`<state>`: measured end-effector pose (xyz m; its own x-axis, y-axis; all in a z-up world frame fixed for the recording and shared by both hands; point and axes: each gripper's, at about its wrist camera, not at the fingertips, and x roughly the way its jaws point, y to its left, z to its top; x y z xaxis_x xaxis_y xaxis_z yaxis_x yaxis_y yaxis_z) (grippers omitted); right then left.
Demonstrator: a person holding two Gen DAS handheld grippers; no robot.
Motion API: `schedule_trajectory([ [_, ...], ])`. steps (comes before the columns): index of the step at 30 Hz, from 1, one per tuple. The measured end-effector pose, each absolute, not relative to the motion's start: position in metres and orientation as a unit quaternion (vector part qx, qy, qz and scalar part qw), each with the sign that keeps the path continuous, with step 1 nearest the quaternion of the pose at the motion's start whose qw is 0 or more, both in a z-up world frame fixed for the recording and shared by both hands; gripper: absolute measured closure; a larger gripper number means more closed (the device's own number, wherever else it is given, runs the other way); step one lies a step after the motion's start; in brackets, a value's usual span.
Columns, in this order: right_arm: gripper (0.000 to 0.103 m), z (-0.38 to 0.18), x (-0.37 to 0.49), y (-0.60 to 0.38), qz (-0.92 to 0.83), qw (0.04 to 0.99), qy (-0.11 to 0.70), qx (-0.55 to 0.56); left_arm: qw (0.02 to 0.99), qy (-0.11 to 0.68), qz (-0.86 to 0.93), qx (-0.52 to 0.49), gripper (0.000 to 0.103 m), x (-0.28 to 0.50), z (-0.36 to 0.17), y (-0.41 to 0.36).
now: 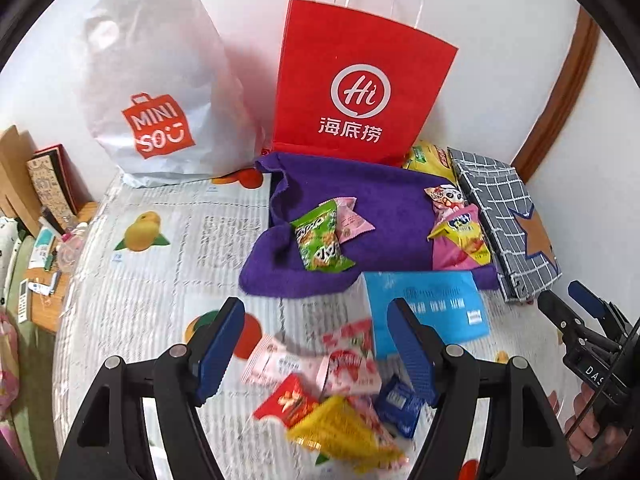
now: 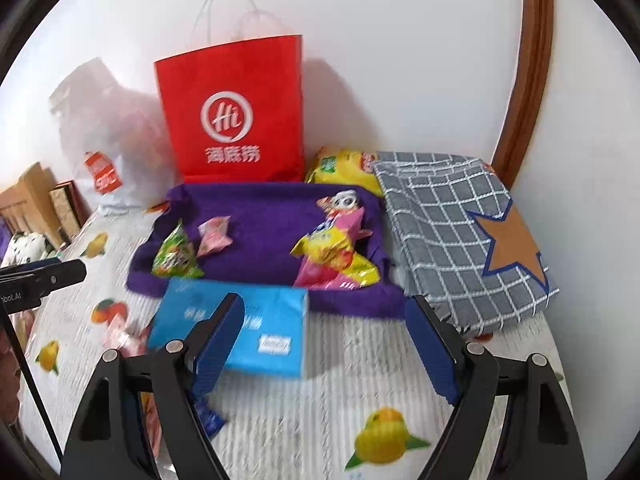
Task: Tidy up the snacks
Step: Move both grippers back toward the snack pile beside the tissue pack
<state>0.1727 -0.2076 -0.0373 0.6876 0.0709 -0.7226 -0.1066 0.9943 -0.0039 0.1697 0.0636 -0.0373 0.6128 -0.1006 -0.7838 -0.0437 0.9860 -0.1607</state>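
snack pile (image 1: 332,392) under left gripper (image 1: 316,344), jaws apart, empty | right gripper (image 2: 324,340) released, empty | blue packet (image 2: 240,328) touching purple towel's (image 2: 272,232) near edge | four snacks on towel

We see a matt red paper bag (image 1: 362,80) in the upper centre beside a crinkled white plastic bag (image 1: 160,92) at upper left. The purple towel (image 1: 384,204) looks fuzzy cloth, the snack packets (image 1: 320,240) on it glossy foil. At right lies woven checked fabric (image 2: 448,232).
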Motion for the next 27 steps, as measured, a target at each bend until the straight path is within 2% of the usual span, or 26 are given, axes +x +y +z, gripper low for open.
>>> schedule_trajectory([
  [12, 0.019, -0.045, 0.133, -0.204, 0.066, 0.914, 0.401, 0.004, 0.907, 0.414, 0.011, -0.080, 0.031, 0.112, -0.029, 0.071],
  [21, 0.033, -0.082, 0.130, -0.177, 0.079, 0.900, 0.428, -0.017, 0.895, 0.437, 0.021, -0.085, 0.031, 0.101, -0.051, 0.091],
  [27, 0.034, -0.109, 0.134, -0.150, 0.112, 0.882, 0.458, -0.024, 0.885, 0.456, 0.031, -0.089, 0.031, 0.099, -0.070, 0.107],
])
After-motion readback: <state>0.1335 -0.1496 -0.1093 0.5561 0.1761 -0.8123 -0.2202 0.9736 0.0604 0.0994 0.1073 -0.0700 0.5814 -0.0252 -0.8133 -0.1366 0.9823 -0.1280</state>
